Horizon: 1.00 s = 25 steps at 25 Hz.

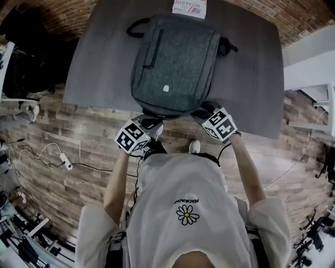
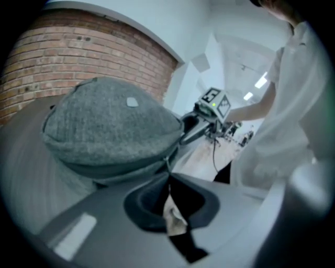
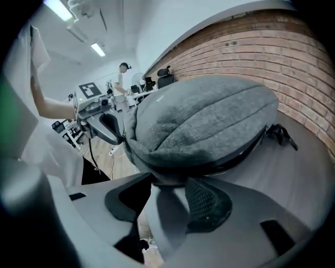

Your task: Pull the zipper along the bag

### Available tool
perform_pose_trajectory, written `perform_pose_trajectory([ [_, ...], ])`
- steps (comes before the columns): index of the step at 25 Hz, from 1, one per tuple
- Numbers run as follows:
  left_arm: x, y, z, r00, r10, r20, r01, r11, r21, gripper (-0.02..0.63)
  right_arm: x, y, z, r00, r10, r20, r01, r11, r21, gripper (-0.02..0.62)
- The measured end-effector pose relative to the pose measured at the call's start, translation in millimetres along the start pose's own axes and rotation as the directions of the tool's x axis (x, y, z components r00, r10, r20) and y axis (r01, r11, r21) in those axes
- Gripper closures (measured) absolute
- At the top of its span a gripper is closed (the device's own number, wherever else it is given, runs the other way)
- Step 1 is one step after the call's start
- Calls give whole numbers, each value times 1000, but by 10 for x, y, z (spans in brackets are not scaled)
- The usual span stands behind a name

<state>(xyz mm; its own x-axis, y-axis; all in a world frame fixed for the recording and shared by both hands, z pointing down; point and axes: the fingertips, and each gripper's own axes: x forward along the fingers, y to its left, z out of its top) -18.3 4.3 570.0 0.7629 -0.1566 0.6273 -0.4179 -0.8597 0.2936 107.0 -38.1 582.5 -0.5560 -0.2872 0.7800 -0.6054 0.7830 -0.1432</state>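
- While lying flat on table, bottom end at its near edge: grey bag, handle at far end.
- Zip seen as dark seam round bag's side; open or closed along that stretch, can't tell.
- L gripper pinched shut, apparently on thin pull running from bag's near end into jaws.
- R gripper w/ jaws apart, gripping nothing; bag's near edge just ahead, not pressed.
- Judged: barely begun. Pull in hand at near end, so prob. whole run of zip left; bag not yet steadied by R.
- Around: white printed sheet at table's far edge, apart from bag and off zip's path; brick wall beyond; wood floor w/ power strip & cables off to left.
- In way: little. Likely snags are bag's rounded corners, body standing close to near edge, and unheld bag sliding w/ the tug.
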Motion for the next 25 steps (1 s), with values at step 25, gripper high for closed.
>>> perform_pose_trajectory([
  [25, -393, 356, -293, 980, 185, 66, -176, 976, -127, 601, 320, 798, 764, 973, 224, 59, -208, 958, -199, 488],
])
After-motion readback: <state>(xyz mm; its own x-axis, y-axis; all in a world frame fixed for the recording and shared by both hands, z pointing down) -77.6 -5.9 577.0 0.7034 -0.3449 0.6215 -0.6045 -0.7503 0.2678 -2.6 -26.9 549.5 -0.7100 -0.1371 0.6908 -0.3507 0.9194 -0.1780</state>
